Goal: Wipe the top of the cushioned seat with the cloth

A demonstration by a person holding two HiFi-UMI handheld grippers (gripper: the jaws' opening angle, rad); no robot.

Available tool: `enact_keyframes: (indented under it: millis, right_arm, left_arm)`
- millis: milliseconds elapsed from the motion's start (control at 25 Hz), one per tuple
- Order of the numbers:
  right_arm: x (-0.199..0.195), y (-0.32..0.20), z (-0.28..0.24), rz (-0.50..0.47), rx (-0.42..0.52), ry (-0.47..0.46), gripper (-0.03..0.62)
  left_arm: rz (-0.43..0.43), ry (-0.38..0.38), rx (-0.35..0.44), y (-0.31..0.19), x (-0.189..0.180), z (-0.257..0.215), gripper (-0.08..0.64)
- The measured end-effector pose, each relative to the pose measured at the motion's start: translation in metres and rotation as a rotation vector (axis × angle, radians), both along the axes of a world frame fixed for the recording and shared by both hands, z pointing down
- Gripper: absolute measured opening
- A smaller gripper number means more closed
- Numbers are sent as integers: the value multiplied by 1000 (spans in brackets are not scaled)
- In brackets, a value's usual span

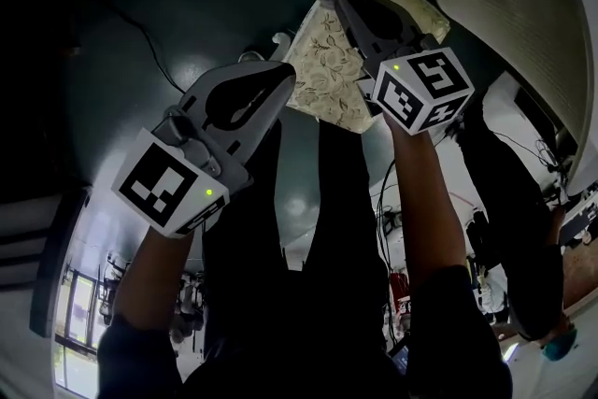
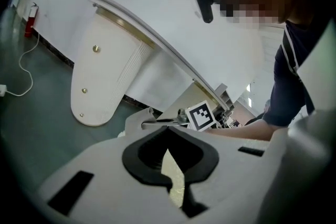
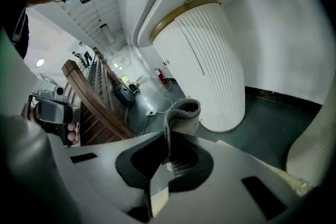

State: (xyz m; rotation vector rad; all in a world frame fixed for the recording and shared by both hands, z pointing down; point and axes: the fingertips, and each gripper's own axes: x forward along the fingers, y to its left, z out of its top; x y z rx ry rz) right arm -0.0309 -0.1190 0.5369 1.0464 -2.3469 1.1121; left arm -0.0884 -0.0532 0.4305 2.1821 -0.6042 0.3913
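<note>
While dark glossy floor (image 1: 112, 33) fills most of head view and a white ribbed panel (image 1: 505, 5) curves in at the rt, the thing I care abt is the cushioned seat (image 1: 322, 70). It's a small floral-print pad, low down, betw the two grippers. A second pale patterned piece (image 1: 411, 0) shows beyond it; can't tell if it's part of the same seat.

Left gripper (image 1: 283, 72): jaws pressed together, nothing betw them, only a sliver of print visible behind. Tip is at the seat's near corner; contact y/n I can't tell.

Right gripper (image 3: 168, 136): jaws pinching the cloth (image 3: 182, 113), a grey knit with a fold bunched up above the pads. In head view it's at the seat's far edge; can't tell if it touches the top.

Handling, my read:
- Seat top is padded and soft and will give under load. Fabric prob drags on the knit, so light flat strokes.
- Seat looks light and floor looks slick, so it may skate. I'd brace an edge or corner w/ the left, not the padding.
- Cloth is limp, light, not fragile. Grip a thick fold, as now, and leave enough hanging to lie flat.

Containers: none in any view.
</note>
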Motion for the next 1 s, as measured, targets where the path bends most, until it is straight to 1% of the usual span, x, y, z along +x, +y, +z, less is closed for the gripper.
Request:
enact_keyframes:
  millis: [160,400,560,680,760,880,1000]
  right_arm:
    - [2,-2,28,12,-35,20,29]
    - [37,7,61,56,-106,79,30]
    - [64,17,67,101,-136,91,29]
    - [81,23,66,125,-138,92,29]
    - [91,27,65,139,-138,90,29]
    - [103,35,64,153,-143,89,29]
    - [113,46,63,173,-152,95,29]
  left_arm:
    - [-29,15,-12,-6,-1,8,6]
    - [19,12,-37,4,9,22,6]
    - [39,11,-40,6,25,22,6]
    - [50,21,-49,5,40,20,6]
    - [65,13,-48,6,51,20,6]
    - [78,16,-47,11,65,19,6]
    - [108,24,-45,18,78,14,6]
